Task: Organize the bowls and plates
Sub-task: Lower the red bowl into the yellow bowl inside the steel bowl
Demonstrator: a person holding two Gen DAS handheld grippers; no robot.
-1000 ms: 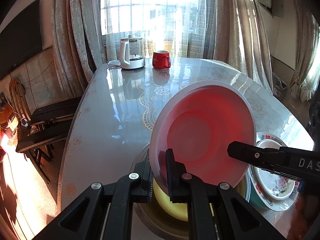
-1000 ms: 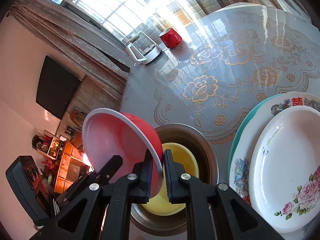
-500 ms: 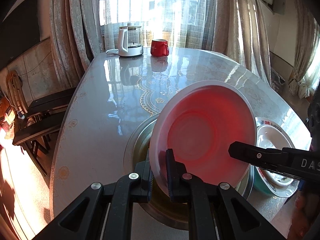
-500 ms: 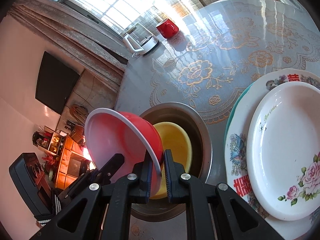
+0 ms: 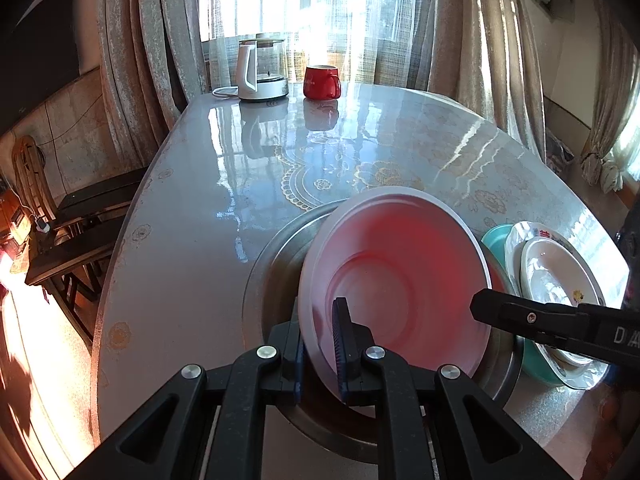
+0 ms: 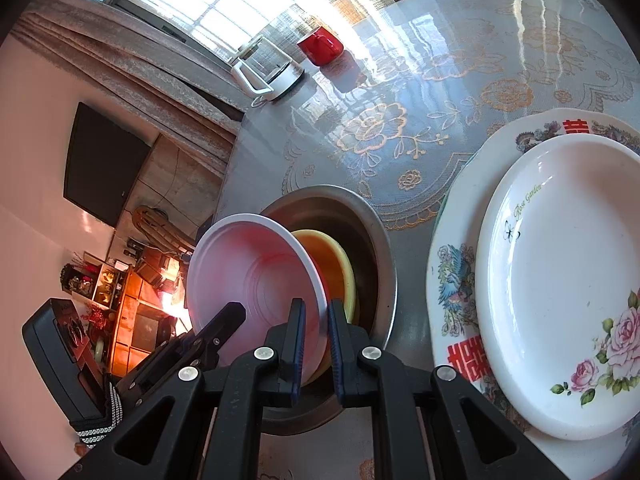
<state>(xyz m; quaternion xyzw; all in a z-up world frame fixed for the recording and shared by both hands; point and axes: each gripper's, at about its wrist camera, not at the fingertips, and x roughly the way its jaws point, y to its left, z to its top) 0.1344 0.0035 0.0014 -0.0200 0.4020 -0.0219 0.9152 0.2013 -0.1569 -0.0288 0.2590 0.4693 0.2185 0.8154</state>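
A red bowl with a pale inside [image 5: 400, 280] [image 6: 256, 280] is held tilted by both grippers. My left gripper [image 5: 318, 344] is shut on its near rim. My right gripper [image 6: 316, 340] is shut on the opposite rim; one of its fingers [image 5: 520, 316] shows at the right of the left wrist view. The bowl hangs partly inside a steel basin [image 5: 272, 264] [image 6: 384, 248], just over a yellow bowl [image 6: 336, 268] that lies in it. To the right a white rose plate [image 6: 560, 280] [image 5: 552, 276] tops a stack of plates.
A patterned plate [image 6: 452, 280] and a teal plate [image 5: 496, 236] lie under the white one. A kettle [image 5: 260, 72] and a red mug [image 5: 320, 82] stand at the table's far end. Dark chairs [image 5: 80, 216] stand off the left edge.
Both grippers have come down with the red bowl, which now sits lower in the steel basin. In the left wrist view it now covers the yellow bowl.
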